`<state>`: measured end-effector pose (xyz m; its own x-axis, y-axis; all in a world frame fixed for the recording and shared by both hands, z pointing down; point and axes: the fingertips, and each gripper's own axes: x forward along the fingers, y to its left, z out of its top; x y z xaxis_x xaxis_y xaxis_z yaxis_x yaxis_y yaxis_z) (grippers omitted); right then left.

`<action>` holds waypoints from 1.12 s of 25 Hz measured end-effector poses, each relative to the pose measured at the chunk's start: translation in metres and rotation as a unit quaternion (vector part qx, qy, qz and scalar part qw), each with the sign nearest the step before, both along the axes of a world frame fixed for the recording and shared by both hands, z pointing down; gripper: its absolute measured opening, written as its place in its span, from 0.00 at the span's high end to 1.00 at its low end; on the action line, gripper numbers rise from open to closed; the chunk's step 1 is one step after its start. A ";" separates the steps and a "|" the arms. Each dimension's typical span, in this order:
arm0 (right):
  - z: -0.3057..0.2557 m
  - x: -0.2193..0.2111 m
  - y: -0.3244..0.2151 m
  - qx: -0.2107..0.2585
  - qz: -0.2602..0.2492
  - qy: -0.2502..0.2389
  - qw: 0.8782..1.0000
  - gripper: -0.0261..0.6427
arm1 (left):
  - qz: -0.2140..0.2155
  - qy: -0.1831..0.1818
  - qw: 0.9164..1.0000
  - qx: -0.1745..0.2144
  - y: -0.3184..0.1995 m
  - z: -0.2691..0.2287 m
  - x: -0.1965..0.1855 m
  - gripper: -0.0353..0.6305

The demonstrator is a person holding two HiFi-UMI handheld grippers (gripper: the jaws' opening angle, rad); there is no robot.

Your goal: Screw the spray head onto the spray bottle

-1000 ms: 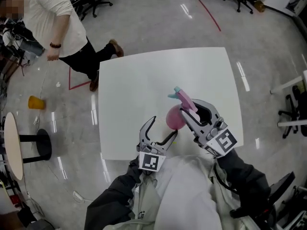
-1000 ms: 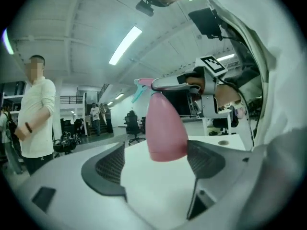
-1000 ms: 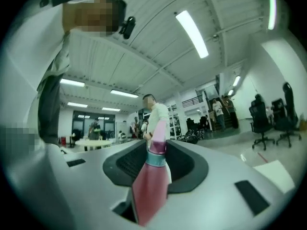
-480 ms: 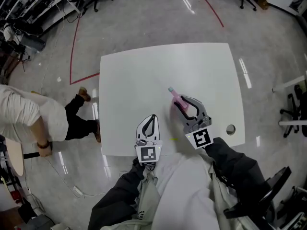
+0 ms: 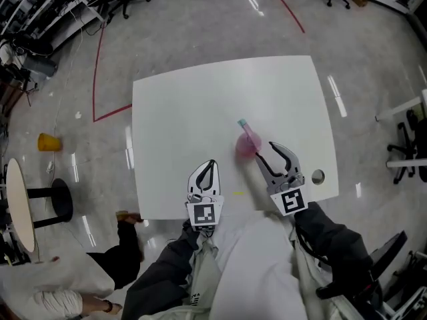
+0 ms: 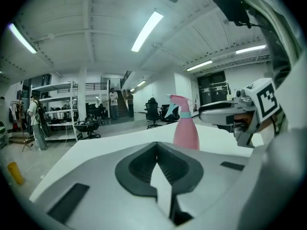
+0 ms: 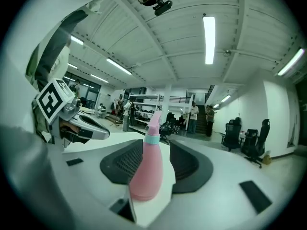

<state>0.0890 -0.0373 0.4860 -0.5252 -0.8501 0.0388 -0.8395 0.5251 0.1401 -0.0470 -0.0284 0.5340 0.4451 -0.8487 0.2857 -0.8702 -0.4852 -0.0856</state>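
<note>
A pink spray bottle (image 5: 247, 143) with its pink spray head and teal collar on top stands upright on the white table (image 5: 187, 112). My right gripper (image 5: 267, 150) sits just behind it, nearer me. Its jaws are opening, and in the right gripper view the bottle (image 7: 147, 169) stands between the pads (image 7: 122, 164) with a gap on each side. My left gripper (image 5: 211, 164) is shut and empty near the table's front edge, to the left of the bottle. In the left gripper view, the bottle (image 6: 185, 130) and the right gripper (image 6: 221, 113) show beyond the shut left gripper (image 6: 157, 144).
A round hole (image 5: 317, 177) is in the table by the right gripper. On the floor at the left are a yellow cup (image 5: 48, 142) and a small round table (image 5: 19, 204). A person (image 5: 73, 292) crouches at the lower left. Office chairs (image 5: 407, 155) stand around.
My left gripper went from open to shut and stayed at the front edge. The right gripper drew back toward me, leaving the bottle upright. The person moved along the table's left side.
</note>
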 end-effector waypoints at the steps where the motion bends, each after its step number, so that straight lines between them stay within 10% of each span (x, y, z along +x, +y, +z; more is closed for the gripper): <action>1: 0.005 0.006 0.004 -0.012 0.003 0.007 1.000 0.71 | 0.000 -0.002 1.000 -0.003 0.000 0.000 -0.001 0.94; 6: 0.032 0.037 0.014 -0.089 0.031 0.014 0.995 0.97 | 0.001 0.011 1.000 -0.022 -0.002 0.010 0.000 0.94; 28: 0.056 0.032 0.019 -0.136 0.042 0.009 0.990 0.97 | 0.008 0.009 0.999 -0.051 0.006 0.026 0.008 0.94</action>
<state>0.1209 -0.0182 0.5422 -0.4508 -0.8475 0.2804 -0.8800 0.4745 0.0194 -0.0392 -0.0220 0.5603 0.4652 -0.8076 0.3624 -0.8628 -0.5052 -0.0184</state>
